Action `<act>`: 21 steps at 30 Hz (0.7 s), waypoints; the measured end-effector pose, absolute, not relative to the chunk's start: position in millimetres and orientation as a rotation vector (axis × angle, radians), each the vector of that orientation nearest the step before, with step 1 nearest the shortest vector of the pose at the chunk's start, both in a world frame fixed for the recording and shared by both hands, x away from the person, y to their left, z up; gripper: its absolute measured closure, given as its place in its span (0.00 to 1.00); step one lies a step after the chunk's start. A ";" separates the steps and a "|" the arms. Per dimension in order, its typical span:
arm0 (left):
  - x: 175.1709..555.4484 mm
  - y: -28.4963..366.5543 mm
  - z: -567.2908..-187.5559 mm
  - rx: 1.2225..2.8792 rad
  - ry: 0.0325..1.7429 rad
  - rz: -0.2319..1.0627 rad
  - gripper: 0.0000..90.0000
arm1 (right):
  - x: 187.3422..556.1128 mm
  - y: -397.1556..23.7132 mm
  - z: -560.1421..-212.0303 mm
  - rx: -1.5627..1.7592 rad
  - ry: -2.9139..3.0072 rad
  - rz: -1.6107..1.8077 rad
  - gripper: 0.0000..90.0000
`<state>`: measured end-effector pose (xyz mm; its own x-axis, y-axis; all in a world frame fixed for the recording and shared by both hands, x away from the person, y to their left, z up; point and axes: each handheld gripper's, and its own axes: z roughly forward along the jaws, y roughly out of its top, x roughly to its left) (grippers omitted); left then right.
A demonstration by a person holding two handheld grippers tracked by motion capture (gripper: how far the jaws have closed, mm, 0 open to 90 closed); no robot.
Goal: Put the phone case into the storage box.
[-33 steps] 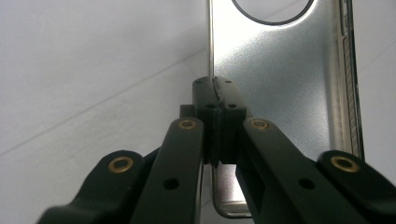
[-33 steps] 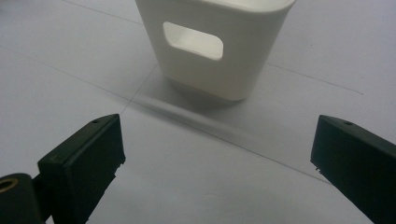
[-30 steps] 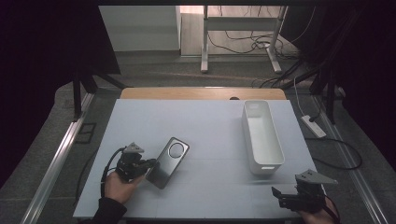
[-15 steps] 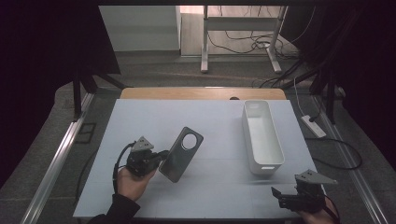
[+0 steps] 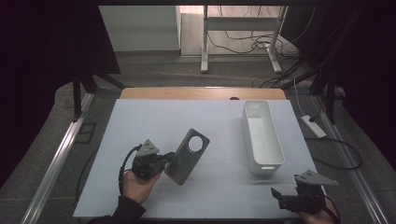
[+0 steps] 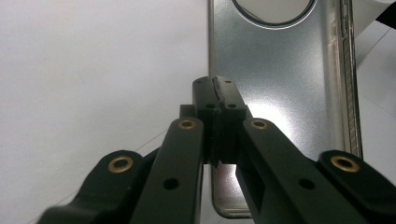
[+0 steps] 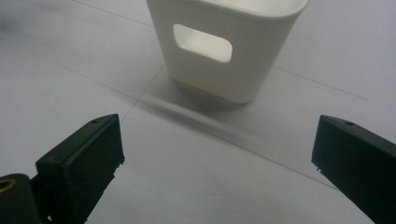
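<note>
A grey phone case (image 5: 187, 155) with a round camera hole hangs tilted above the white table, left of the middle. My left gripper (image 5: 167, 161) is shut on its lower left edge, held by a hand at the near left. In the left gripper view the jaws (image 6: 217, 88) meet on the case's (image 6: 280, 60) rim, with the glossy inner side facing the camera. My right gripper (image 5: 279, 196) rests at the near right corner, open, with nothing between its fingers. In the right gripper view its jaws (image 7: 219, 149) stand wide apart, facing the bin's near end.
A long white bin (image 5: 279, 156) stands at the right of the table, its handle slot (image 7: 202, 43) toward the right gripper. The table top (image 5: 154, 121) is a white sheet. Metal rails, cables and a power strip (image 5: 313, 126) lie on the floor around it.
The left gripper has lifted the phone case off the table and carried it rightward and away; the case now stands tilted up. The right gripper has stayed put.
</note>
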<state>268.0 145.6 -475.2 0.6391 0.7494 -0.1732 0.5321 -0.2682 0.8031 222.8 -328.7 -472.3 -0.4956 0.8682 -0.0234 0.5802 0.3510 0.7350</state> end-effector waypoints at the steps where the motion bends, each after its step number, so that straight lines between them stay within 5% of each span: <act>1: 267.7 145.3 -475.5 1.948 1.008 0.302 0.99 | 222.6 -328.6 -471.9 1.269 2.210 0.956 0.01; 21: 268.7 145.7 -473.2 1.936 0.997 0.285 0.99 | 233.4 -312.6 -428.8 1.126 2.308 1.245 0.01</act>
<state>268.7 145.7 -473.2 0.6468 0.7396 -0.1862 0.5289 -0.2591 0.8082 233.4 -312.6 -428.8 -0.6540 0.7487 0.1080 0.5015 0.3223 0.8028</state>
